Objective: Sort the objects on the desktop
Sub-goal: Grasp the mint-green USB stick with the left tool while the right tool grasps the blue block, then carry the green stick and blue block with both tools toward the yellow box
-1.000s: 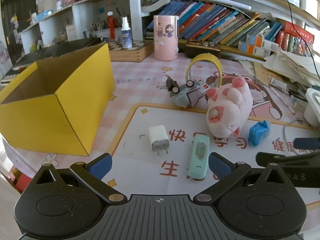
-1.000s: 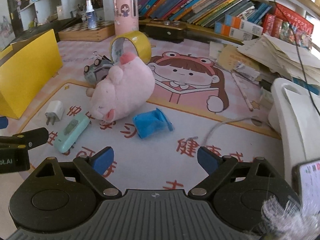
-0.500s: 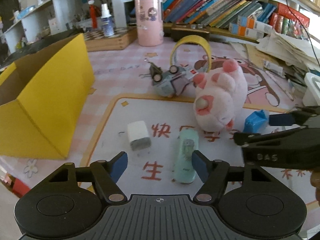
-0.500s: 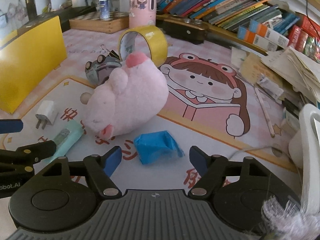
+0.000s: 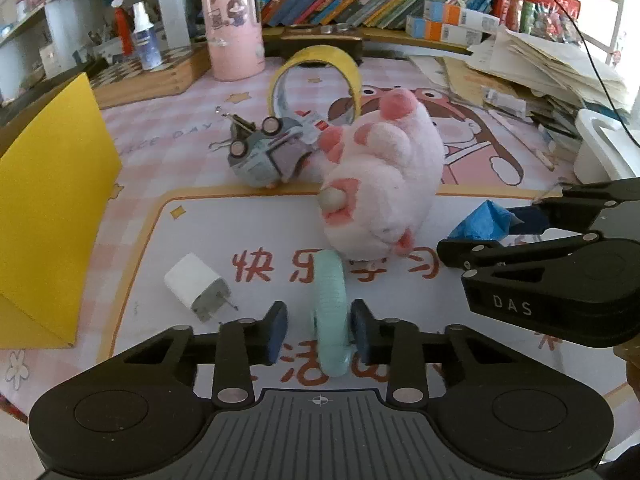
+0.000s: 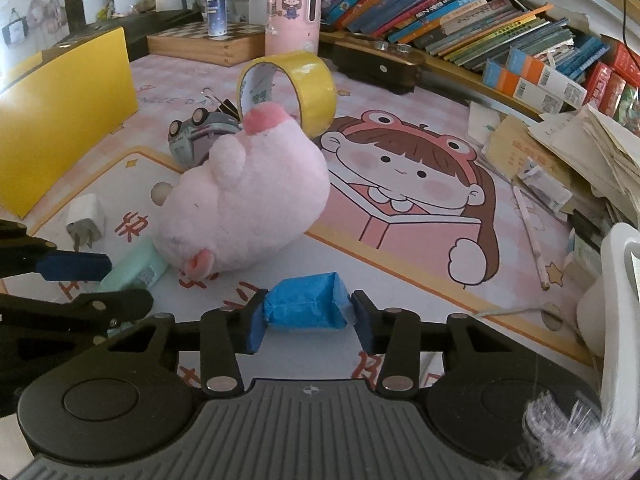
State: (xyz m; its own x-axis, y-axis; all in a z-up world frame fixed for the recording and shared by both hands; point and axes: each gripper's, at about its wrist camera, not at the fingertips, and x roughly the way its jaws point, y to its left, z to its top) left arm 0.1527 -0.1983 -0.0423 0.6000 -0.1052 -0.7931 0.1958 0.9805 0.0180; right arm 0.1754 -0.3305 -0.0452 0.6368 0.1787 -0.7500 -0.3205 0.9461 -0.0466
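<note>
My left gripper (image 5: 319,326) straddles a mint-green stapler (image 5: 330,304) lying on the desk mat; its pads stand close on both sides with small gaps. My right gripper (image 6: 307,322) straddles a blue crumpled packet (image 6: 306,306), its left pad touching and its right pad just off it. A pink plush toy (image 5: 380,184) lies between them. A white charger plug (image 5: 196,286) lies left of the stapler. A grey toy car (image 5: 266,152) and a yellow tape roll (image 5: 316,68) lie behind the plush.
An open yellow box (image 5: 48,200) stands at the left. A pink cylinder (image 5: 234,28), a spray bottle (image 5: 144,36) and a wooden chessboard box (image 5: 160,76) stand at the back. Books line the shelf (image 6: 460,12). Stacked papers (image 6: 592,148) and a white object (image 6: 616,292) are at the right.
Both grippers have moved forward and down and narrowed. The left one now flanks the stapler; the right one now flanks the blue packet.
</note>
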